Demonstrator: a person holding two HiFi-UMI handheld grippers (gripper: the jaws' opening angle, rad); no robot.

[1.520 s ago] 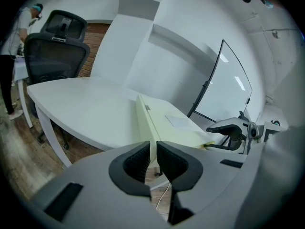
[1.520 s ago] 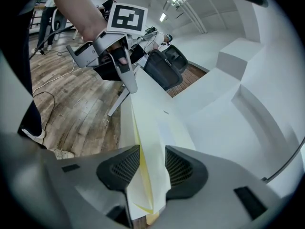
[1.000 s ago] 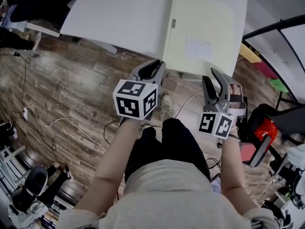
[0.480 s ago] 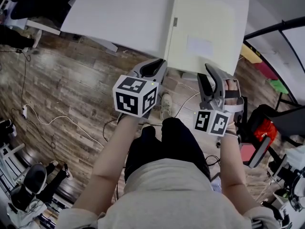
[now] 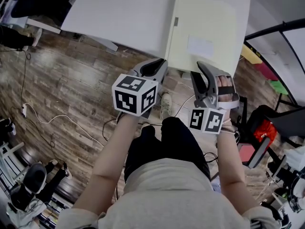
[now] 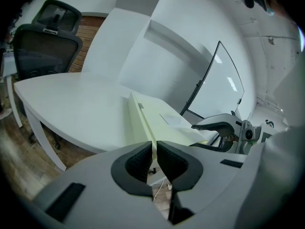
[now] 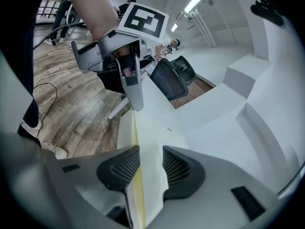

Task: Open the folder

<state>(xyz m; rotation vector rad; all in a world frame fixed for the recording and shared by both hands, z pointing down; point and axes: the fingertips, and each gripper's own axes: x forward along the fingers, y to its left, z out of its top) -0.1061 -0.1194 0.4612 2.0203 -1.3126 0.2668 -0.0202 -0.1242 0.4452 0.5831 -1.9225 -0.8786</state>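
Lighting is bright and even, with a ceiling strip light [image 7: 193, 3] above the white table [image 5: 119, 13]. The tabletop washes out, and the pale folder [image 5: 205, 32] on it barely contrasts. The floor below the table is dimmer. Both gripper views bow strongly, with dark corners and a soft foreground.

I look down on a wood-plank floor [image 5: 71, 89] with a white cable [image 5: 66, 118] trailing across it. A white table [image 5: 124, 18] stands on it, a black office chair [image 6: 47, 49] at its far side. The walls [image 6: 157, 46] are white, and strip lights [image 7: 193, 3] glow overhead.
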